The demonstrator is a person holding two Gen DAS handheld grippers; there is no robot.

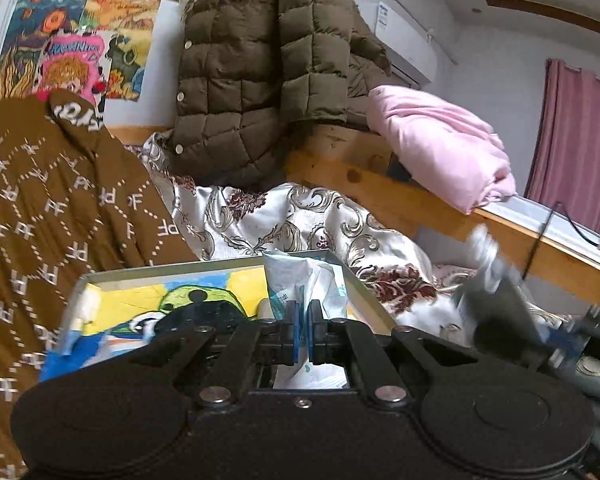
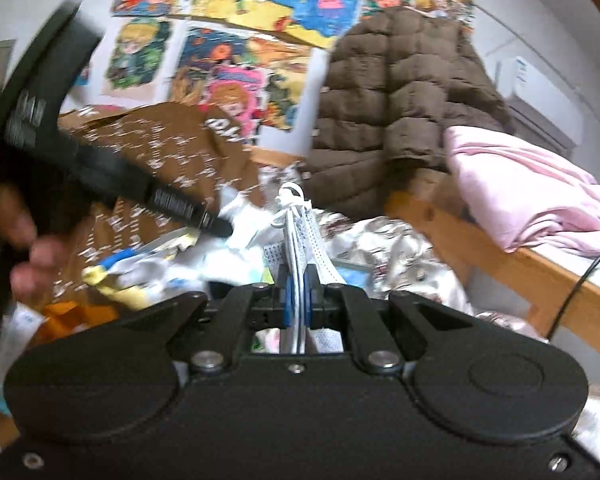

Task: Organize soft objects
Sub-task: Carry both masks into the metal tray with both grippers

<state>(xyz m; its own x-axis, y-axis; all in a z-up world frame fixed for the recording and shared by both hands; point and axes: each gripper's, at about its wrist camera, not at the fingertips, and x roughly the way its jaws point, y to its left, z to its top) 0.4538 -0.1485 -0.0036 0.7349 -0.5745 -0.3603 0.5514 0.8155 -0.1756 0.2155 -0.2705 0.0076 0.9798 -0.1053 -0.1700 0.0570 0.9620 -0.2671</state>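
While both tools hung over the cluttered bed [image 1: 300,216], each set of tongs was clamped on something soft: the left gripper [image 1: 302,334] pinched a crumpled white tissue pack [image 1: 300,280] above a colourful picture board [image 1: 180,292], and the right gripper [image 2: 298,300] nipped a white mesh cloth [image 2: 296,224], held high, probably so it would hang free. A quilted jacket [image 1: 260,60] and a pink blanket [image 1: 440,140] draped the wooden rail [image 1: 380,192] at the bed's far edge.

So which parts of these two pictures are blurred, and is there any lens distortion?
Left wrist view: mostly sharp, only the other gripper at right smears. Right wrist view: softer overall, with the hand and gripper at left streaked. Both bend the bed rail fisheye-style.
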